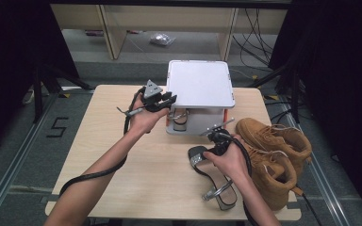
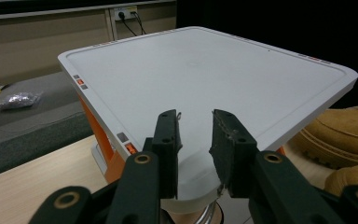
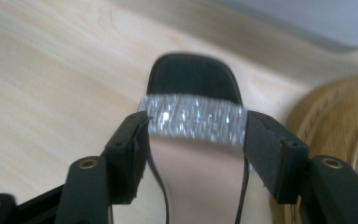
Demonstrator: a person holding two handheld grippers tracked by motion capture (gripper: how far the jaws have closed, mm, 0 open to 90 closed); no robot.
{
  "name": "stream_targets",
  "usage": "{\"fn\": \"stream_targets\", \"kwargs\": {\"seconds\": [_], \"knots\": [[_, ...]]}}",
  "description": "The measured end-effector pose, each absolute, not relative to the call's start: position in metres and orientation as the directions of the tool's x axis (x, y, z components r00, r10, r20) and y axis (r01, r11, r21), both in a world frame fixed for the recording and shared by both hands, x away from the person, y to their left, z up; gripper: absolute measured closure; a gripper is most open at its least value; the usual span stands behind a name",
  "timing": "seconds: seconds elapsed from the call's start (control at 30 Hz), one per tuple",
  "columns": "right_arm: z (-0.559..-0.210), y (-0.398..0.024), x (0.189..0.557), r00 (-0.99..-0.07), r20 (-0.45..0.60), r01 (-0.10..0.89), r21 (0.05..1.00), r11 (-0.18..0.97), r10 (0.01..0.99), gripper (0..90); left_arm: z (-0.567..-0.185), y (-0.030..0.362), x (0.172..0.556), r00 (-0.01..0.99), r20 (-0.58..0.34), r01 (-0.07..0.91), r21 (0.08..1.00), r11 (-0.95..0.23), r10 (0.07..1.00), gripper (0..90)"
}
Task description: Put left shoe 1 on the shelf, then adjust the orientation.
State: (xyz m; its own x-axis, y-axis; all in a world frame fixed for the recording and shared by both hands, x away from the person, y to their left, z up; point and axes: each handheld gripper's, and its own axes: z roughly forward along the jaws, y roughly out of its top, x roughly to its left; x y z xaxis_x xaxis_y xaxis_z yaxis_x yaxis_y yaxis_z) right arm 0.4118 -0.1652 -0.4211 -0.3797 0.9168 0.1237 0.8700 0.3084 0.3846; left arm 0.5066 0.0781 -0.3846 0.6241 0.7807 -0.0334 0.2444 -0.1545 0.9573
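Right gripper view: the right gripper (image 3: 193,135) straddles the sandal (image 3: 193,112) at its glittery strap, jaws spread; left gripper (image 2: 195,140) gapes empty beside the white rack (image 2: 205,74).

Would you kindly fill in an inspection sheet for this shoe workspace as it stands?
Surface: light wooden table, bare at left.
Job's things: black sandal with silver glitter strap lying near the front edge; second sandal under the white square-topped rack.
Clutter: tan suede boots at right.
Grippers: left gripper open over the rack; right gripper straddling the glitter strap, grip unclear.
Cables: black cable along the left forearm.
Surroundings: floor wires, wooden shelving.
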Motion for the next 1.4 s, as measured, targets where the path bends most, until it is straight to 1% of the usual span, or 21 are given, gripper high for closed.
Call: {"fn": "stream_targets", "kwargs": {"seconds": [0.1,0.13,0.23,0.37,0.4,0.47,0.5,0.6,0.63,0.73,0.83,0.9,1.0,1.07,1.1,1.13,1.17,1.23,1.3,1.37,1.4], "knots": [[-0.422,-0.176,0.402,-0.364,0.136,0.872,0.398,0.286,0.921,38.9,-0.385,0.077,0.507,0.626,-0.033,0.247,0.956,-0.159,0.779,69.5],[-0.423,-0.181,0.399,-0.38,0.128,0.865,0.399,0.303,0.916,38.2,-0.386,0.077,0.508,0.626,-0.036,0.251,0.955,-0.157,0.779,69.8],[-0.428,-0.191,0.388,-0.365,0.149,0.881,0.374,0.289,0.919,36.3,-0.39,0.075,0.512,0.623,-0.042,0.263,0.952,-0.159,0.781,72.3],[-0.432,-0.198,0.382,-0.346,0.162,0.888,0.374,0.267,0.924,36.2,-0.393,0.074,0.513,0.621,-0.046,0.269,0.95,-0.158,0.782,73.8],[-0.431,-0.201,0.378,-0.331,0.146,0.895,0.361,0.261,0.932,36.0,-0.394,0.074,0.513,0.619,-0.047,0.267,0.951,-0.154,0.784,74.7],[-0.431,-0.202,0.376,-0.345,0.149,0.889,0.37,0.271,0.927,35.9,-0.394,0.074,0.514,0.619,-0.051,0.269,0.951,-0.151,0.784,75.2],[-0.431,-0.201,0.374,-0.328,0.166,0.901,0.35,0.255,0.93,35.4,-0.394,0.074,0.514,0.619,-0.051,0.27,0.951,-0.152,0.784,77.9],[-0.431,-0.203,0.374,-0.355,0.173,0.896,0.344,0.281,0.919,34.9,-0.394,0.075,0.514,0.618,-0.06,0.276,0.95,-0.144,0.784,80.5],[-0.433,-0.203,0.374,-0.338,0.152,0.903,0.331,0.274,0.929,34.7,-0.394,0.075,0.514,0.617,-0.06,0.276,0.95,-0.145,0.784,82.3],[-0.432,-0.201,0.373,-0.332,0.177,0.912,0.311,0.267,0.927,34.3,-0.394,0.075,0.515,0.615,-0.057,0.278,0.949,-0.148,0.786,83.8],[-0.434,-0.201,0.374,-0.331,0.16,0.913,0.304,0.272,0.93,33.5,-0.393,0.075,0.515,0.615,-0.058,0.284,0.947,-0.152,0.787,85.9],[-0.436,-0.201,0.374,-0.35,0.161,0.907,0.306,0.29,0.923,33.3,-0.392,0.074,0.514,0.616,-0.053,0.283,0.946,-0.158,0.786,87.2],[-0.437,-0.201,0.374,-0.333,0.169,0.917,0.285,0.278,0.928,32.9,-0.392,0.073,0.513,0.615,-0.046,0.28,0.946,-0.163,0.787,88.7],[-0.438,-0.202,0.375,-0.343,0.144,0.912,0.287,0.293,0.928,32.7,-0.392,0.073,0.513,0.615,-0.046,0.282,0.945,-0.165,0.787,88.8],[-0.439,-0.202,0.376,-0.35,0.155,0.912,0.283,0.298,0.924,32.4,-0.392,0.074,0.513,0.616,-0.045,0.283,0.945,-0.167,0.787,88.8],[-0.437,-0.2,0.375,-0.331,0.167,0.923,0.261,0.282,0.929,32.1,-0.392,0.074,0.513,0.616,-0.047,0.284,0.944,-0.166,0.786,88.8],[-0.439,-0.202,0.376,-0.34,0.144,0.918,0.265,0.295,0.929,31.8,-0.392,0.074,0.513,0.616,-0.047,0.284,0.944,-0.166,0.786,88.8],[-0.441,-0.199,0.377,-0.341,0.158,0.922,0.247,0.298,0.927,31.7,-0.392,0.073,0.513,0.616,-0.046,0.283,0.944,-0.167,0.787,88.8],[-0.443,-0.198,0.377,-0.355,0.155,0.916,0.256,0.31,0.922,31.7,-0.392,0.073,0.513,0.616,-0.045,0.283,0.944,-0.168,0.786,88.8],[-0.446,-0.195,0.376,-0.367,0.151,0.914,0.242,0.326,0.918,31.3,-0.391,0.073,0.513,0.618,-0.044,0.285,0.943,-0.171,0.785,88.8],[-0.447,-0.195,0.377,-0.391,0.153,0.905,0.242,0.349,0.907,31.2,-0.391,0.073,0.513,0.618,-0.046,0.286,0.943,-0.17,0.785,88.9]]}}
